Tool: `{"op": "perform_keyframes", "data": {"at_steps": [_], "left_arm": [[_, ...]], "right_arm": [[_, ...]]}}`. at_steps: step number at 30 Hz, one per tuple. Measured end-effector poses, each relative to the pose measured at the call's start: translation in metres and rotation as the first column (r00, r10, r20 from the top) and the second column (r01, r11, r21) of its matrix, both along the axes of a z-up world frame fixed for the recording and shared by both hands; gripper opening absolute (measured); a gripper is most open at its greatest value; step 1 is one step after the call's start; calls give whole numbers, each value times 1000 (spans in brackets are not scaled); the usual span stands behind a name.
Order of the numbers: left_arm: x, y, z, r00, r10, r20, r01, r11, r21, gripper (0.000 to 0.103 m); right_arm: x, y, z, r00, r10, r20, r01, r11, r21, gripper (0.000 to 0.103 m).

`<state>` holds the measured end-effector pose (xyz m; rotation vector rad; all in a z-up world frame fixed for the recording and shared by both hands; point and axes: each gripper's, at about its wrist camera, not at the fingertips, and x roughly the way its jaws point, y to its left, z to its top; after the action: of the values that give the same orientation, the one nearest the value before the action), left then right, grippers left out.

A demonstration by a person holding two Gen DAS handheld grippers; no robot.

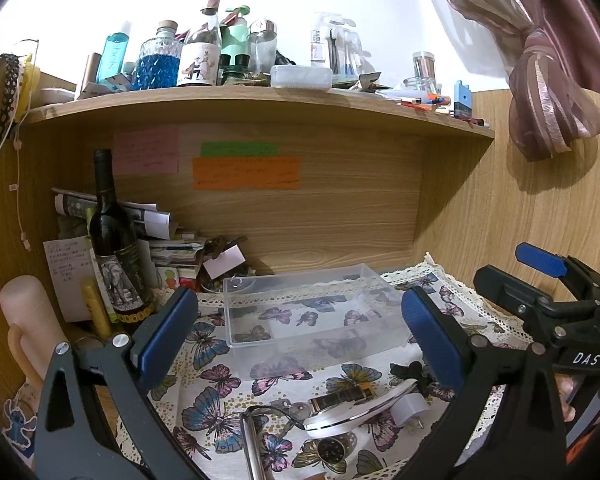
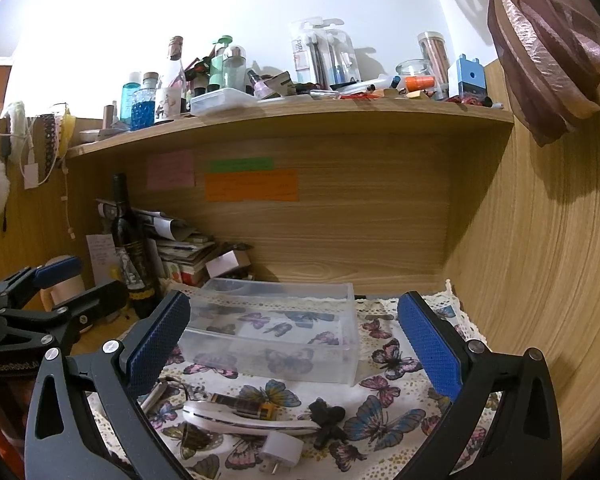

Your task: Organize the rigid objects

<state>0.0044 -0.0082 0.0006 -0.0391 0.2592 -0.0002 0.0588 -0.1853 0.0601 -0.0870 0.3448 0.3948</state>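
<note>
— What's ahead of my right gripper [image 2: 292, 344]?
— Jaws wide apart, nothing between them. The clear plastic box [image 2: 272, 332] sits behind; a white plug [image 2: 280, 454] and black butterfly clip [image 2: 328, 420] lie before the box.

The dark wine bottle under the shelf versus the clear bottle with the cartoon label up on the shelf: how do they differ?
The wine bottle is dark, nearly opaque glass; the clear bottle is see-through. The wine bottle stands on the desk beside a paper stack; the clear bottle stands on the shelf among other bottles. The wine bottle's label shows an elephant; the clear bottle's shows a cartoon figure. Both stand upright, out of either gripper's fingers.
</note>
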Motion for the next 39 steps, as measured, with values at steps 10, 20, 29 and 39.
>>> {"op": "perform_keyframes", "data": {"at_steps": [10, 20, 29, 39], "left_arm": [[-5, 2, 2, 1000, -1, 14, 1, 1000, 2, 103], [-7, 2, 2, 1000, 0, 18, 0, 1000, 2, 103], [-9, -1, 2, 1000, -17, 15, 17, 1000, 3, 103], [-5, 1, -1, 999, -44, -6, 44, 999, -17, 103]], "right_arm": [[-3, 2, 1, 1000, 3, 2, -3, 1000, -2, 103], [-6, 3, 3, 1000, 4, 5, -4, 1000, 2, 103], [-7, 3, 3, 1000, 6, 5, -6, 1000, 3, 103], [-7, 6, 2, 1000, 15, 7, -15, 1000, -2, 103]]}}
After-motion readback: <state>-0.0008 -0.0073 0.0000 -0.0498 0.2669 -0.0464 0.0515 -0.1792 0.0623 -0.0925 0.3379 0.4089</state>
